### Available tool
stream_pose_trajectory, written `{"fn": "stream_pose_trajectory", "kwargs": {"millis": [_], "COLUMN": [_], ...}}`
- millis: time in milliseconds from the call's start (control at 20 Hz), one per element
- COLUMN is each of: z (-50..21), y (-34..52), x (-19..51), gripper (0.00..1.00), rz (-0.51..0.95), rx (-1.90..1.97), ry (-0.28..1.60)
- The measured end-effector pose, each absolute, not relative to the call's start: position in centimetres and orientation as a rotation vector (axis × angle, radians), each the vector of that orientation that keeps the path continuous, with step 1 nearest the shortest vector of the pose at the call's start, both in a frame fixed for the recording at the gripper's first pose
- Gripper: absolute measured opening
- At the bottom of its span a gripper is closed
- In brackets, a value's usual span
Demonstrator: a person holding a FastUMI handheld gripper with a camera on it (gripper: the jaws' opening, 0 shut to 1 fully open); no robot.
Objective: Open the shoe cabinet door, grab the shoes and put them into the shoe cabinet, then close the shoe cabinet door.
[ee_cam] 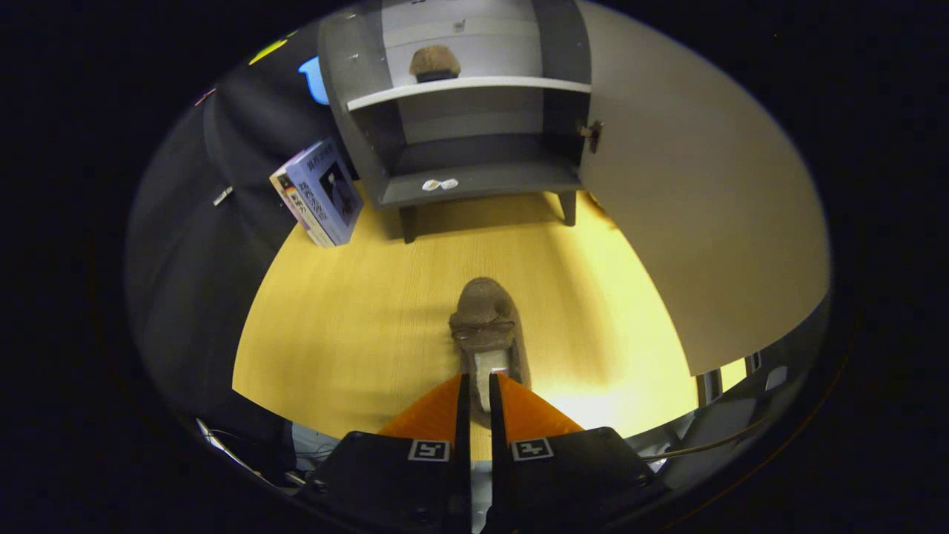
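A brown fuzzy shoe (485, 319) with a small bow points toward the grey shoe cabinet (474, 182) over the yellow wooden table (356, 334). My gripper (478, 382) is shut on the shoe's heel, whose rim sits in the narrow gap between the fingers. The cabinet stands beyond the shoe, and its door (689, 193) is swung wide open to the right. A second brown shoe (435, 63) rests on the cabinet's white upper shelf (467, 87). The lower compartment holds two small white packets (440, 184) near its front edge.
A boxed book (319, 193) leans beside the cabinet's left wall. The open door spans the right side of the table. A blue object (315, 78) shows behind the cabinet's left side. Cables and equipment lie below the table's near edge.
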State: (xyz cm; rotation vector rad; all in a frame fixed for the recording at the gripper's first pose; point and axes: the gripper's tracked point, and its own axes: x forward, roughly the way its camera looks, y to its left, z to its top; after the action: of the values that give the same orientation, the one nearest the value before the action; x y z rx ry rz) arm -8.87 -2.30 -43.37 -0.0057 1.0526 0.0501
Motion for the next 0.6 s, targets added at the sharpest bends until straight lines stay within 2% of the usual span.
{"fn": "stream_pose_trajectory", "kwargs": {"millis": [600], "z": [-54.1], "y": [-1.1], "x": [-6.4], "gripper": [0.16], "rz": [0.046], "rx": [-0.098], "ry": [1.131]}}
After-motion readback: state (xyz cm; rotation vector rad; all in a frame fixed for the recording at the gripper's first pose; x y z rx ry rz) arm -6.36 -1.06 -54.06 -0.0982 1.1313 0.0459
